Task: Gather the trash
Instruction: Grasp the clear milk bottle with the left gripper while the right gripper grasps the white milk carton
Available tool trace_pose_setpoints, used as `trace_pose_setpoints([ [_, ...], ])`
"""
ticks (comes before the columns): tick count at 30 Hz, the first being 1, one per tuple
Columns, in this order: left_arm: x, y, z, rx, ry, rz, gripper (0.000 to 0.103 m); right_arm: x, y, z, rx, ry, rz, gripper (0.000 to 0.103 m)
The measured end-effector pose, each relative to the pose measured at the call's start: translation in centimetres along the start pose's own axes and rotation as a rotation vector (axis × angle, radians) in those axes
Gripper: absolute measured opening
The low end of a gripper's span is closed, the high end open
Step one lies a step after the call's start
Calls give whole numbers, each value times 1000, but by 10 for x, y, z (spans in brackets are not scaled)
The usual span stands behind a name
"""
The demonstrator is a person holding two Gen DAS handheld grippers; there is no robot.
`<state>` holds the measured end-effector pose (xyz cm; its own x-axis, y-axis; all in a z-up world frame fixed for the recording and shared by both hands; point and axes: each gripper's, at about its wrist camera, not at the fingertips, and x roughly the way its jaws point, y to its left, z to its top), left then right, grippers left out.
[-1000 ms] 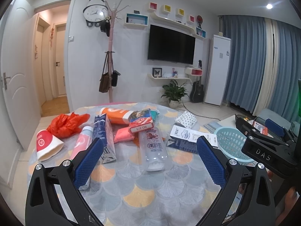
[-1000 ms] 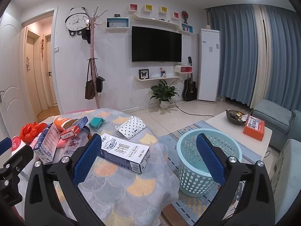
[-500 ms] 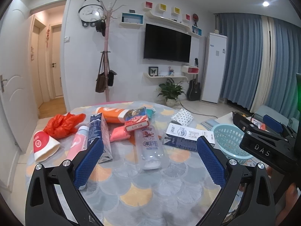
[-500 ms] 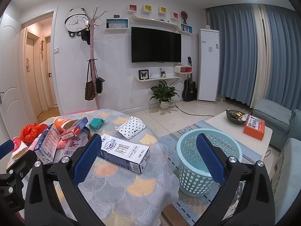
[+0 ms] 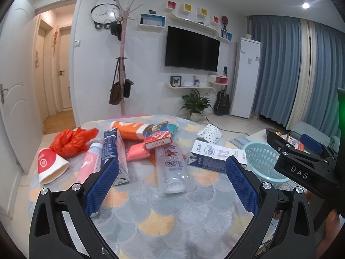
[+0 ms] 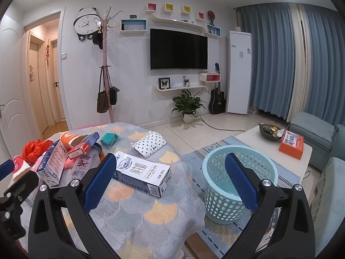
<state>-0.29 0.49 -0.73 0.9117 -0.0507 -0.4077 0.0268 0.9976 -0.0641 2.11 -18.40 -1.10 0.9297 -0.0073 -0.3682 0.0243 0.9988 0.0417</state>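
Trash lies scattered on a table with a scale-patterned cloth: a clear plastic bottle, a white milk carton, a blue carton, a red paper cup, an orange bag and a polka-dot pouch. A light-blue basket stands on the floor right of the table. My left gripper hovers open above the near table edge, facing the bottle. My right gripper is open over the table's right edge, between the milk carton and the basket.
A white coffee table with an orange box and a bowl stands beyond the basket, a blue sofa to its right. A coat stand, wall TV and potted plant line the far wall. A doorway opens at the left.
Both views have shifted slightly, the left gripper tilting a little; the trash sits where it was. Both grippers stay open and empty.
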Motion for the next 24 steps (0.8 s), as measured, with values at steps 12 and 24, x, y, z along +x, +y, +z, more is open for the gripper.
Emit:
trace_pose_setpoints([
  [12, 17, 11, 1, -21, 69, 6, 95, 24, 5, 2, -107, -16, 41, 84],
  [24, 111, 19, 1, -88, 340, -18, 80, 97, 7, 12, -165, 113, 263, 78],
])
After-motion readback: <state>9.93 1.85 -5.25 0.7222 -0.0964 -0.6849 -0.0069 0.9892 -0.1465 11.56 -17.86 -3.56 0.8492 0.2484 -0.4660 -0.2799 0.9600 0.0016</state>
